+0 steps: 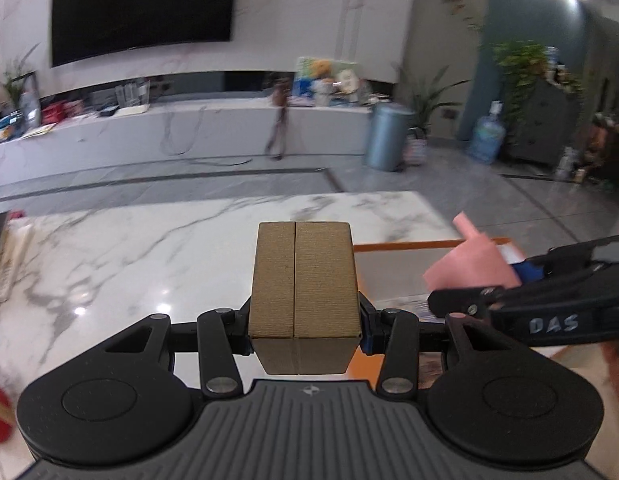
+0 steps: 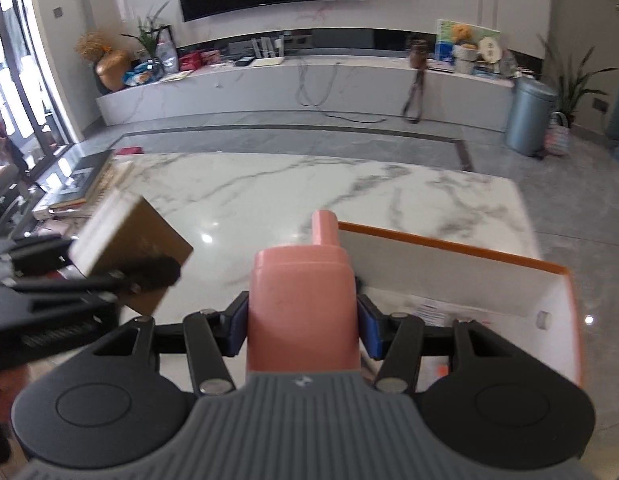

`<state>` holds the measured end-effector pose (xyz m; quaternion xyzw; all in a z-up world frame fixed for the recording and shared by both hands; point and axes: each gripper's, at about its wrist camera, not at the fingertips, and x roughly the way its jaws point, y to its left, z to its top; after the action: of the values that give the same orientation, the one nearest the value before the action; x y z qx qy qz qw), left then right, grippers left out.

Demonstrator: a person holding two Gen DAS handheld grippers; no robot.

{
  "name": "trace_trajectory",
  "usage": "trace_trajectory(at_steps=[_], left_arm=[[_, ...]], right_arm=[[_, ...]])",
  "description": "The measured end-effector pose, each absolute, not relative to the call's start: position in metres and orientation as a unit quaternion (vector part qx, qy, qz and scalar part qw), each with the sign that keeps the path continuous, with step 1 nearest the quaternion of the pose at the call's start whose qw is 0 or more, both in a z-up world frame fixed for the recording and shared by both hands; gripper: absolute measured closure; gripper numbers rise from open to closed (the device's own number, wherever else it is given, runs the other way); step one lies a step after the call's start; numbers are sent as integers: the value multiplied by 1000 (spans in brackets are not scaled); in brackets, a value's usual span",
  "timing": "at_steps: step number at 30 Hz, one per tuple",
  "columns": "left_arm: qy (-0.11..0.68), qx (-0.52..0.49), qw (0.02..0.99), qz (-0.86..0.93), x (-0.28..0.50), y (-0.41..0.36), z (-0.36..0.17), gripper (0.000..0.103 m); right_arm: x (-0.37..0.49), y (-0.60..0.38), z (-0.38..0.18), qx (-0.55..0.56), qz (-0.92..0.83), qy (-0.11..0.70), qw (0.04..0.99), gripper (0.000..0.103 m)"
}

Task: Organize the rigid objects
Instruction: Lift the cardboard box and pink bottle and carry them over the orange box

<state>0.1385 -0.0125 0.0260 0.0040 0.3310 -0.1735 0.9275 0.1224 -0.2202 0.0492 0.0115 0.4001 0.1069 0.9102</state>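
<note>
Looking along the left gripper in the left wrist view: fingers clamped on both sides of a brown ribbed cardboard box with a seam down its middle, held up above the white marble table with grey veins. To the right, the right gripper reaching in from the edge, black with pale letters on its side, carrying a pink plastic bottle with a narrow neck. Behind the bottle, the orange rim of a white open box resting on the table. Far behind, a large black screen on the marble wall and a grey round bin on the floor. Turning to the right wrist view: the right gripper with blue pads pressed on both sides of the pink bottle, neck pointing away, held above the table just beside the left wall of the white box with orange rim. At the left, blurred, the left gripper holding the brown box tilted. Some flat books lying at the far left edge of the table.
</note>
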Motion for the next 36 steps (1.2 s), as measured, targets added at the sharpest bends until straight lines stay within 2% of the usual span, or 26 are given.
trace_trajectory(at_steps=[8, 24, 36], left_arm=[[328, 24, 910, -252, 142, -81, 28, 52], [379, 47, 872, -305, 168, -174, -21, 52], [417, 39, 854, -310, 199, -223, -56, 52]], right_arm=[[103, -284, 40, 6, 58, 408, 911, 48], [115, -365, -12, 9, 18, 442, 897, 48], [144, -388, -47, -67, 19, 449, 891, 48]])
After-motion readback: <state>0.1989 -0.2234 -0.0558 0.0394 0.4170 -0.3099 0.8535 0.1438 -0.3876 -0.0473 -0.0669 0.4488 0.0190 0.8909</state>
